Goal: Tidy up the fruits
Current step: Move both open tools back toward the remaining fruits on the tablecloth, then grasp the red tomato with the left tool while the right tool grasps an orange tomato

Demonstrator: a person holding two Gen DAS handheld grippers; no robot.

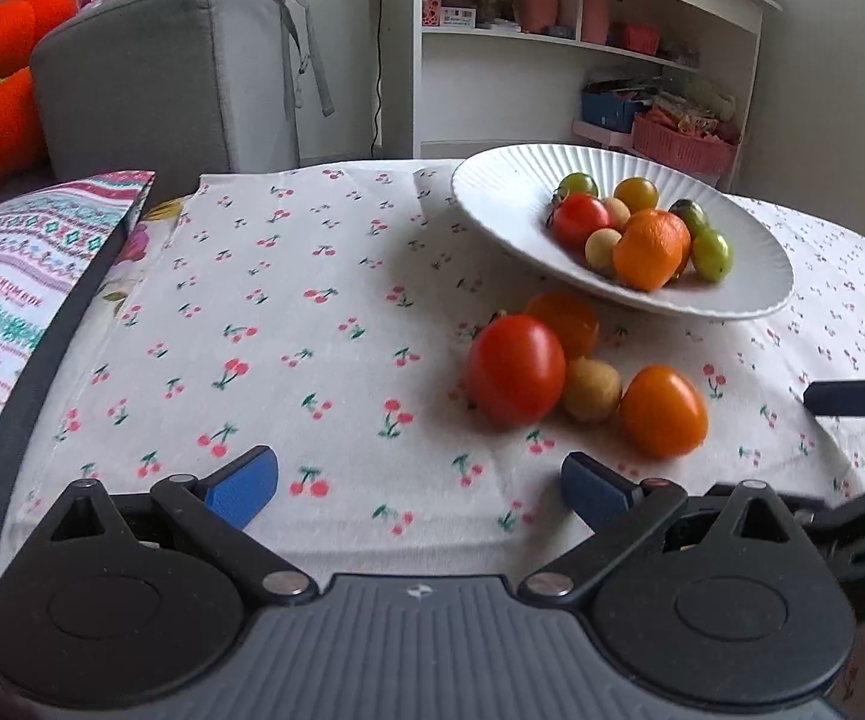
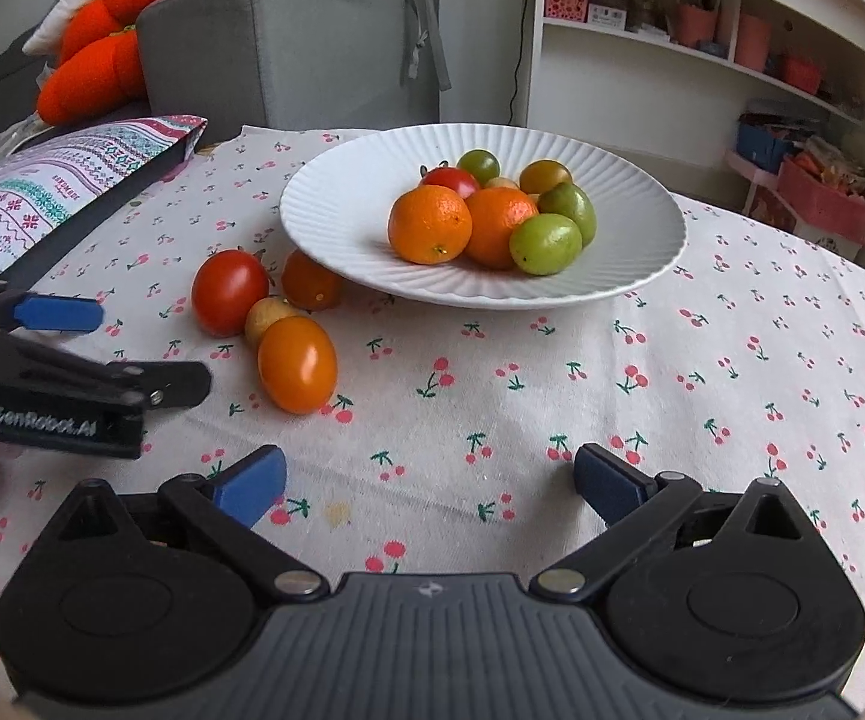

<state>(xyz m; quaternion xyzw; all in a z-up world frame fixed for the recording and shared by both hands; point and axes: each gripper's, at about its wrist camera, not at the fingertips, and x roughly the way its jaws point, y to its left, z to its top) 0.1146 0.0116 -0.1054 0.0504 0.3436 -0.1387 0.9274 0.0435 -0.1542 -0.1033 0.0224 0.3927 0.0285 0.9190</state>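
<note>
Cherry-print cloth covers the bench (image 2: 492,396), where a white plate (image 2: 324,210) holds most fruit. Four loose fruits (image 2: 297,363) lie just beside its rim. Both the left hand-held gripper (image 1: 420,489) and right hand-held gripper (image 2: 429,480) gape wide, empty. Gathering seems underway; next likely means closing on the nearest orange tomato (image 1: 663,411).

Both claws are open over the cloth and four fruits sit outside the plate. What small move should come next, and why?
Probably ease the left claw forward and rightward to straddle the orange oval tomato. It is the nearest loose fruit, lying on the cherry-print tablecloth outside the white ribbed plate, with open cloth in front of it. The right claw sits farther from that cluster.
</note>
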